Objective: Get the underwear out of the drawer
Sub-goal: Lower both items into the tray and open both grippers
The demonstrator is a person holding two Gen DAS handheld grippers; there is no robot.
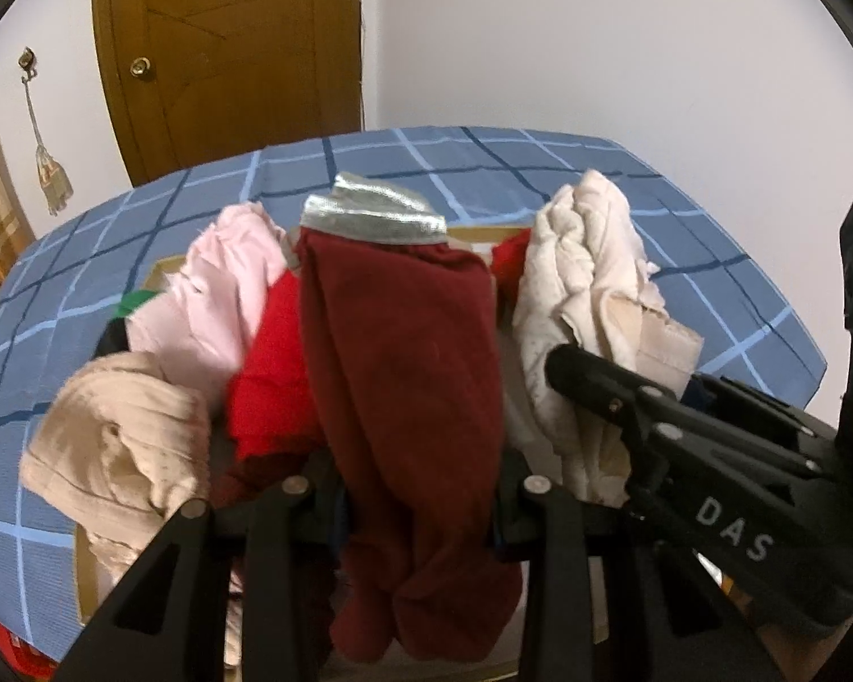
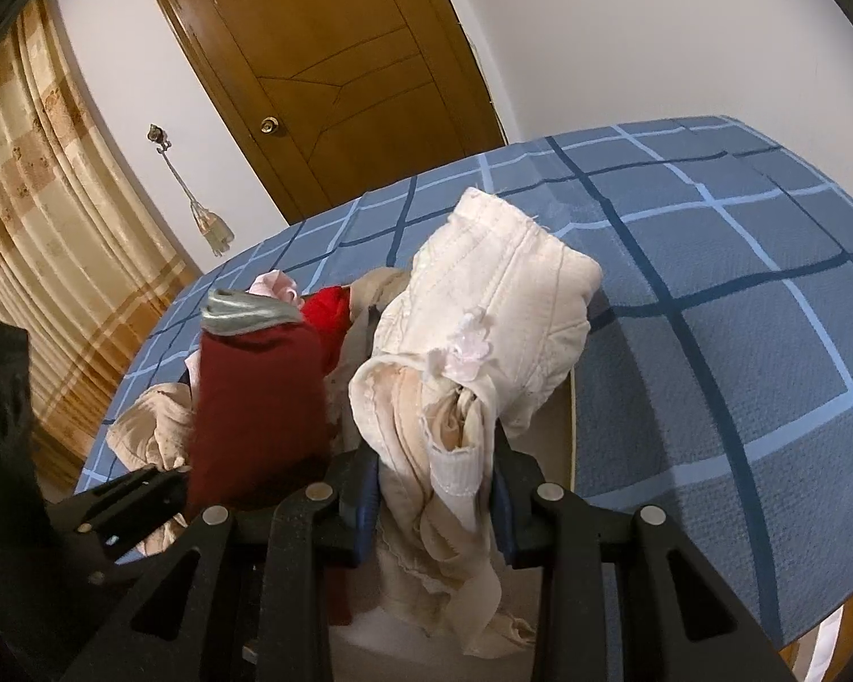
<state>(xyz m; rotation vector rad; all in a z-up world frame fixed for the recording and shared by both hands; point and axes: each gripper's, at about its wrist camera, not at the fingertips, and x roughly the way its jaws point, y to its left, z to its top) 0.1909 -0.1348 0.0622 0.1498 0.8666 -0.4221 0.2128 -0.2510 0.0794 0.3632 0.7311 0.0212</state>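
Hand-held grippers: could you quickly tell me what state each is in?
Left hand-held gripper: shut on the dark red underwear.
Right hand-held gripper: shut on the cream underwear.

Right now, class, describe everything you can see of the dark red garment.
The dark red garment looks like soft knit underwear with a shiny grey waistband on top. It hangs bunched and upright, pinched between the left tongs, above the other underwear. A bright red piece touches its left side.
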